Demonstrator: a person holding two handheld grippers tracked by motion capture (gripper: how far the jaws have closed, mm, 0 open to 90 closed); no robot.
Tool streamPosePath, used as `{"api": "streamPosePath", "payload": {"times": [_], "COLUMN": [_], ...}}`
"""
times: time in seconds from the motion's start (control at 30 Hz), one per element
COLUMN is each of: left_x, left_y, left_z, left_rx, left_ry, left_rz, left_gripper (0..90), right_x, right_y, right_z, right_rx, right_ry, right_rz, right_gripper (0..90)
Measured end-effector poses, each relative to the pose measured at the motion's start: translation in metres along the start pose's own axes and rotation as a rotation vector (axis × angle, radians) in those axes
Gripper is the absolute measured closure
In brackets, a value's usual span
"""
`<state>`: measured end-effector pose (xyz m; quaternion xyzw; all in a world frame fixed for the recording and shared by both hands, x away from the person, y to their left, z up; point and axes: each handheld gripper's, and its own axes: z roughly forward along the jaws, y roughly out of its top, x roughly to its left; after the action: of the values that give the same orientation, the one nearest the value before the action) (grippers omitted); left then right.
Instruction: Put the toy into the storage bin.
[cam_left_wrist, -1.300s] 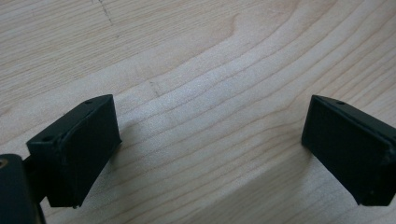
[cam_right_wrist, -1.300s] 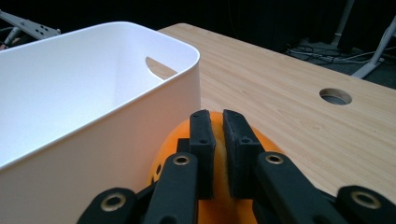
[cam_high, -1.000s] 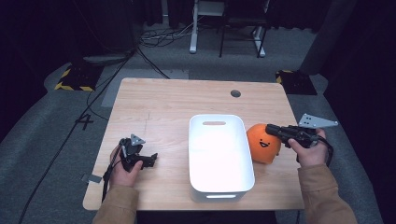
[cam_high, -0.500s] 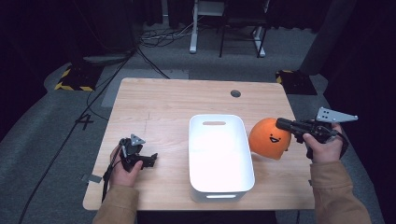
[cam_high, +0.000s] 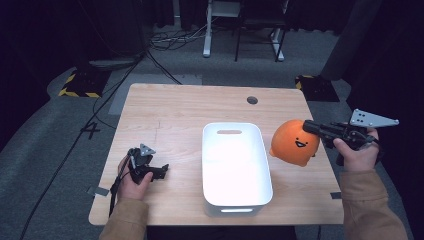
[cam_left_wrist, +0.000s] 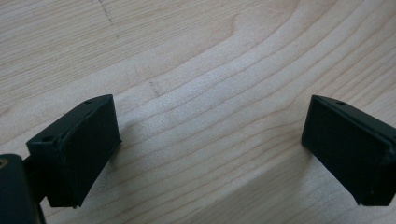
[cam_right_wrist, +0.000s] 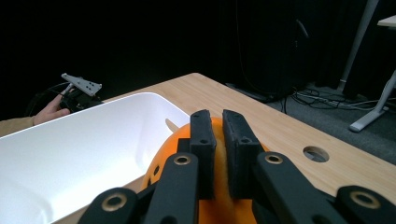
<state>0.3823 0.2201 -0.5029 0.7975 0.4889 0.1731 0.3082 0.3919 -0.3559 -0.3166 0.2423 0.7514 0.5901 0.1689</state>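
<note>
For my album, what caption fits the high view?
Right gripper holding an orange smiley ball beside a white bin; left gripper open.

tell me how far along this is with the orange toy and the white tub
Done: the right gripper has its jaws pinched on the orange toy, which looks lifted off the table beside the white tub. In hand: carrying it, seemingly toward the tub. Left: the toy is not yet in the tub, which looks empty. The left gripper rests open over bare wood, holding nothing.
</note>
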Motion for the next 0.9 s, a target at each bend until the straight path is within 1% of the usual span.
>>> {"api": "streamPosePath", "payload": {"times": [0.03, 0.2, 0.27, 0.3, 0.37, 0.4, 0.43, 0.53, 0.9], "left_x": [0.000, 0.000, 0.000, 0.000, 0.000, 0.000, 0.000, 0.000, 0.000], "left_y": [0.000, 0.000, 0.000, 0.000, 0.000, 0.000, 0.000, 0.000, 0.000], "left_z": [0.000, 0.000, 0.000, 0.000, 0.000, 0.000, 0.000, 0.000, 0.000], "left_rx": [0.000, 0.001, 0.001, 0.001, 0.000, 0.000, 0.001, 0.001, 0.001], "left_ry": [0.002, -0.003, -0.001, -0.001, 0.002, 0.002, -0.002, -0.003, -0.003], "left_rz": [0.000, -0.002, -0.001, -0.001, 0.001, 0.001, -0.001, -0.001, -0.002], "left_gripper": [4.5, 4.5, 4.5, 4.5, 4.5, 4.5, 4.5, 4.5, 4.4], "right_x": [0.000, 0.002, 0.004, 0.005, 0.008, 0.008, 0.009, 0.011, 0.020], "right_y": [0.003, 0.012, 0.018, 0.020, 0.028, 0.028, 0.033, 0.041, 0.060], "right_z": [-0.001, -0.003, -0.004, -0.005, -0.004, -0.004, -0.003, -0.001, 0.010], "right_rx": [-0.002, -0.011, -0.014, -0.015, -0.017, -0.017, -0.017, -0.023, -0.038], "right_ry": [-0.001, -0.001, 0.004, 0.007, 0.013, 0.013, 0.018, 0.023, 0.041], "right_rz": [-0.010, -0.027, -0.042, -0.041, -0.066, -0.066, -0.075, -0.083, -0.112], "right_gripper": [83.6, 83.6, 83.6, 83.5, 83.6, 83.6, 83.6, 83.6, 83.6]}}
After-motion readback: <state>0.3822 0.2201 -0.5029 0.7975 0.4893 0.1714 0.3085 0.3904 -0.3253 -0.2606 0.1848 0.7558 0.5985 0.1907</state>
